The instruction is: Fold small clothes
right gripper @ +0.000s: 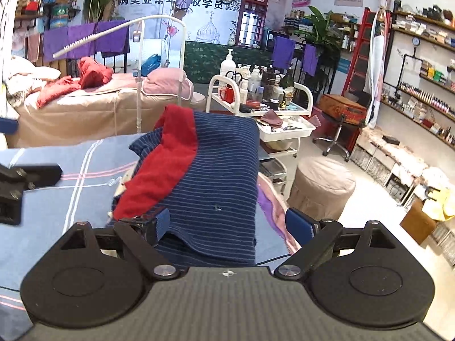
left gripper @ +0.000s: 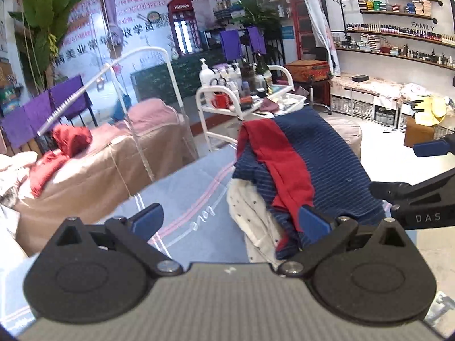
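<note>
A navy striped garment (left gripper: 327,164) lies in a heap on the blue-grey bed sheet (left gripper: 184,193), with a red garment (left gripper: 281,164) draped over its left side and a white dotted garment (left gripper: 253,213) under its near left edge. My left gripper (left gripper: 231,221) is open and empty, just short of the heap's near left corner. In the right wrist view the navy garment (right gripper: 219,170) and the red garment (right gripper: 167,164) fill the centre. My right gripper (right gripper: 227,227) is open, its jaws straddling the navy garment's near edge. The right gripper also shows in the left wrist view (left gripper: 421,170).
A white trolley (right gripper: 284,113) crowded with bottles stands behind the heap. A beige round stool (right gripper: 321,182) stands to the right. A second bed (left gripper: 85,170) with pink and red cloths is at left. Shelves (left gripper: 398,42) line the right wall.
</note>
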The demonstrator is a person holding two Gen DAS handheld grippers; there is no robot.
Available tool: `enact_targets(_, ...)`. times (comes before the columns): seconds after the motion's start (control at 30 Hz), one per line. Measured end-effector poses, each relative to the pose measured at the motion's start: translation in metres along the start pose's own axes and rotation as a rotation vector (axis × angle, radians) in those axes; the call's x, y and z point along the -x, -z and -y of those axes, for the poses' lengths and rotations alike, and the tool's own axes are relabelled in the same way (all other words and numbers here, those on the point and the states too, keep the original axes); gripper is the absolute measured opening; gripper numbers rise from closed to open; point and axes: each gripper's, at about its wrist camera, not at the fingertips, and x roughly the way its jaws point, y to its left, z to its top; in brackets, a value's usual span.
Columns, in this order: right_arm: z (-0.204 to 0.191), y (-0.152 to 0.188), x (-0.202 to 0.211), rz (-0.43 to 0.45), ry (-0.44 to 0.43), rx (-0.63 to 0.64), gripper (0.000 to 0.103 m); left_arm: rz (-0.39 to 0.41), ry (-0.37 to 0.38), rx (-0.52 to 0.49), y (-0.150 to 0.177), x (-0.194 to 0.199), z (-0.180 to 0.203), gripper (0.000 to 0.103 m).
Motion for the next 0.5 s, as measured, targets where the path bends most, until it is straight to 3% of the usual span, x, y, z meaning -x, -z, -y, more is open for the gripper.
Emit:
enact_targets(0.27, 0.002, 0.004, -0.003, -0.019, -0.035, -0.045, 0.103, -0.098, -0.03, 0.061, 0.009, -0.017, -0.007, 0.103)
enact_targets(0.5, -0.001, 0.004, -0.008, -0.032, -0.04, -0.056, 0.103, -0.111, -0.017, 0.107, 0.012, -0.022, -0.013, 0.103)
